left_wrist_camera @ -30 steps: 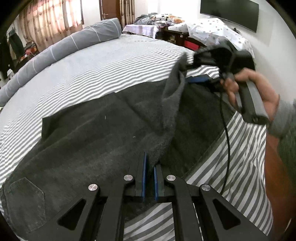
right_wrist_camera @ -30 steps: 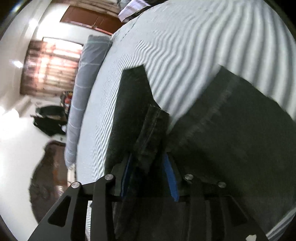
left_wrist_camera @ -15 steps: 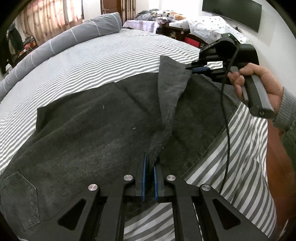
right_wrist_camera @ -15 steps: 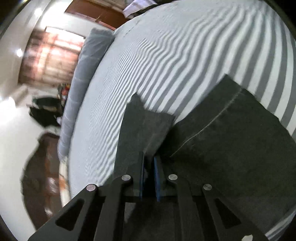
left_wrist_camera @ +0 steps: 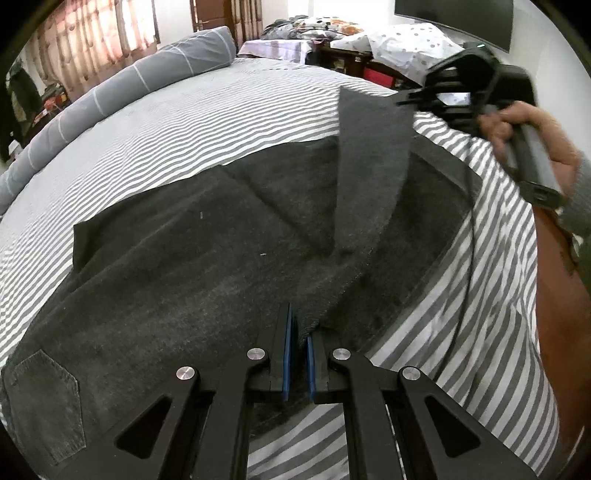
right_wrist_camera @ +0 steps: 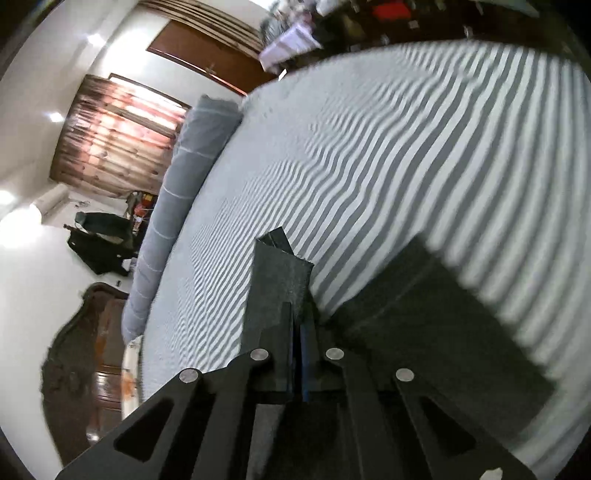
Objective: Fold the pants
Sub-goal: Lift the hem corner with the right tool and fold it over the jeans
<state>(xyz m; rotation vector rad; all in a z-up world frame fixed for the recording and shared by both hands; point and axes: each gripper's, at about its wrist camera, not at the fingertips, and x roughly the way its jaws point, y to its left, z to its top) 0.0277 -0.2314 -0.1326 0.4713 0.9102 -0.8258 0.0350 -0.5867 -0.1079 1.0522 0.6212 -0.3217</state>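
Dark grey pants (left_wrist_camera: pixel 192 280) lie spread on the striped bed, a back pocket at the lower left. My left gripper (left_wrist_camera: pixel 298 332) is shut on the near edge of one pant leg. That leg runs as a taut strip (left_wrist_camera: pixel 369 166) up to my right gripper (left_wrist_camera: pixel 406 101), held in a hand at the upper right and shut on the leg's hem. In the right wrist view the right gripper (right_wrist_camera: pixel 297 325) pinches the hem end (right_wrist_camera: pixel 280 273) above the bed, and the other leg (right_wrist_camera: pixel 424 314) lies flat to its right.
The grey-and-white striped bed sheet (left_wrist_camera: pixel 221 122) extends beyond the pants. A long grey bolster (left_wrist_camera: pixel 122 88) lies along the far edge. Cluttered furniture (left_wrist_camera: pixel 332 37) and a wall screen (left_wrist_camera: pixel 454 18) stand behind. A cable (left_wrist_camera: pixel 469 258) hangs from the right gripper.
The right gripper has lifted the leg's hem up and away over the bed, pulling the leg into a taut flat strip. The left gripper has kept its grip in place.
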